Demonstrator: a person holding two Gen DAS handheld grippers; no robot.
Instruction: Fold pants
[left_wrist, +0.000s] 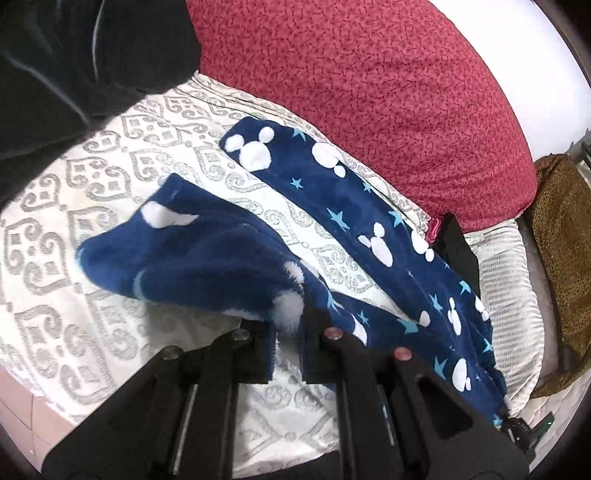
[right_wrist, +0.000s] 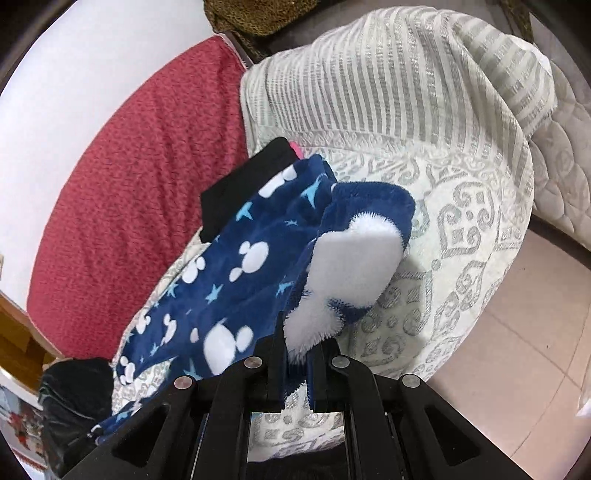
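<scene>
The pants (left_wrist: 369, 229) are navy fleece with white mouse-head shapes and light blue stars. They lie on a cream bedspread with a grey pattern (left_wrist: 92, 192). My left gripper (left_wrist: 286, 325) is shut on a fold of one leg and holds it lifted above the bedspread; the other leg stretches away towards the red pillow. In the right wrist view my right gripper (right_wrist: 297, 354) is shut on another bunched edge of the pants (right_wrist: 236, 251), raised off the bed.
A big red pillow (left_wrist: 369, 92) lies behind the pants. A black garment (left_wrist: 456, 251) and a bit of pink cloth lie beside it. Dark clothing (left_wrist: 74, 55) lies at the far left. A striped cream pillow (right_wrist: 388, 81) and a tiled floor (right_wrist: 517, 350) are at the right.
</scene>
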